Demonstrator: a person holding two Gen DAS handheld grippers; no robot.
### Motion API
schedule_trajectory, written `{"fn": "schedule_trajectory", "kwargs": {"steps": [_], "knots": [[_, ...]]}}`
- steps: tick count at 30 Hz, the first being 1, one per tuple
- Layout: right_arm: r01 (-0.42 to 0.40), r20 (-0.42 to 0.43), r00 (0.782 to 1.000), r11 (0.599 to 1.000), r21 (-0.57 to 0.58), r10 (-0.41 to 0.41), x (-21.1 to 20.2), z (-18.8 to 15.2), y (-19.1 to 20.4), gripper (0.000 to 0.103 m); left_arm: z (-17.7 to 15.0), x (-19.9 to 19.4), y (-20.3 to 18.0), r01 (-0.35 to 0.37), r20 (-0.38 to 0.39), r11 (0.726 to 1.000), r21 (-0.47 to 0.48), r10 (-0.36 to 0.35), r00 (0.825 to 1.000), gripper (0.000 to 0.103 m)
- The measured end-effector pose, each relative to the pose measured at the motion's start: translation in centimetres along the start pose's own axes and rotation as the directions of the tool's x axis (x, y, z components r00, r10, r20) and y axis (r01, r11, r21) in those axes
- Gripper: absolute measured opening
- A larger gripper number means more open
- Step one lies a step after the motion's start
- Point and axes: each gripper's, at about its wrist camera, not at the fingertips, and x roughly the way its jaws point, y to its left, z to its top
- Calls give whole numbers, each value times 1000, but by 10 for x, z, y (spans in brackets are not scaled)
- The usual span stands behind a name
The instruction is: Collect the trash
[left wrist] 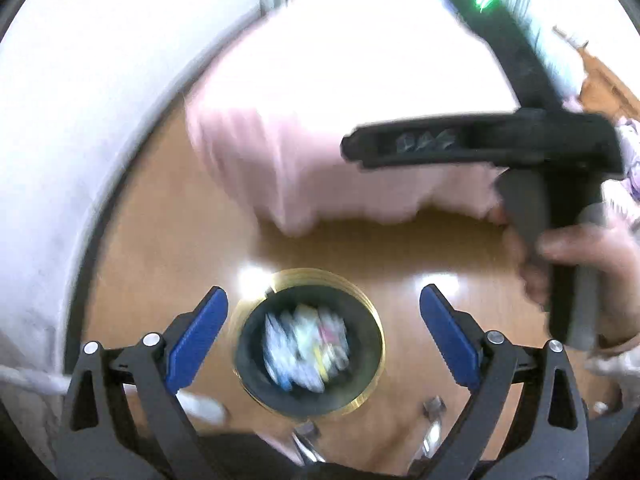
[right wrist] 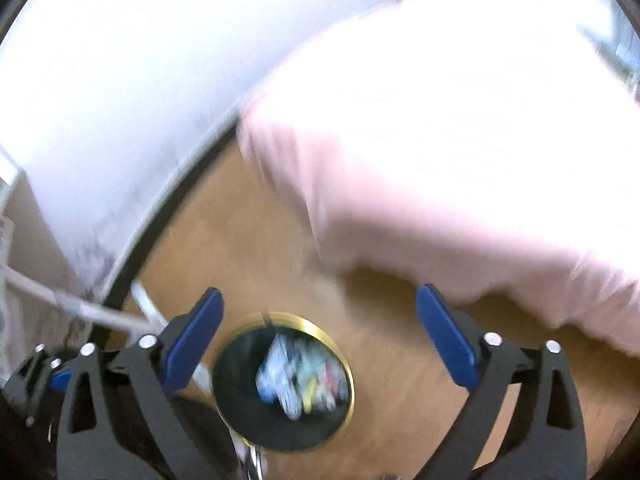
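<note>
Below both grippers, a round gold-rimmed black bin [left wrist: 310,342] held blurred crumpled trash [left wrist: 306,354], left gripper [left wrist: 324,334] fingers spread wide, right gripper [right wrist: 320,338] likewise spread, pink bedding [right wrist: 460,184] ahead.

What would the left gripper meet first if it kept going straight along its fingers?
Probably the gold-rimmed bin, seen from above between the open left gripper fingers, already holding blurred wrappers. Depth is unclear in this blurred frame, but nothing shows in between.

A round gold-rimmed bin [left wrist: 310,342] stands upright on the wooden floor, holding blurred colourful trash [left wrist: 306,352].
</note>
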Motion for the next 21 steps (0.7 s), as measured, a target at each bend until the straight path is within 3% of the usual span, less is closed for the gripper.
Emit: {"fn": "schedule_trajectory", "kwargs": {"steps": [1, 3, 5, 7, 8, 10, 12, 13, 14, 16, 17, 18, 21], "knots": [[-6, 74, 997, 1000, -17, 7, -26, 11, 15, 96, 5, -27, 3, -30, 74, 1000, -7, 31, 997, 94], [16, 192, 981, 998, -68, -3, -65, 25, 47, 96, 13, -90, 19, -135, 217, 990, -46, 142, 966, 94], [49, 279, 960, 989, -137, -9, -93, 32, 88, 96, 11, -142, 47, -247, 282, 961, -120, 272, 920, 94], [-2, 319, 945, 973, -231, 77, -118, 36, 144, 96, -1, -191, 83, -329, 309, 916, -229, 389, 868, 94], [-30, 332, 936, 962, -270, 122, -128, 37, 172, 96, -13, -218, 103, -388, 306, 872, -298, 472, 827, 95], [-68, 349, 917, 939, -337, 191, -143, 36, 219, 96, -40, -265, 133, -501, 296, 762, -411, 631, 717, 96], [-91, 368, 892, 901, -424, 263, -156, 23, 283, 96, -76, -309, 158, -613, 245, 604, -509, 784, 570, 96], [-103, 369, 881, 882, -460, 296, -160, 13, 316, 96, -95, -326, 171, -655, 199, 525, -543, 838, 508, 96], [-120, 362, 873, 862, -492, 328, -162, 1, 346, 96, -113, -338, 182, -678, 152, 464, -570, 870, 468, 96], [-151, 329, 865, 821, -550, 380, -165, -18, 395, 96, -141, -356, 201, -686, 83, 396, -611, 894, 441, 97], [-178, 297, 856, 781, -598, 423, -169, -35, 428, 96, -165, -368, 213, -679, 36, 348, -646, 903, 429, 96], [-196, 282, 847, 758, -622, 450, -171, -47, 445, 96, -178, -373, 219, -676, 14, 322, -663, 908, 420, 97], [-292, 211, 804, 679, -674, 556, -178, -82, 495, 96, -227, -389, 243, -682, -82, 213, -699, 924, 373, 96]]}}
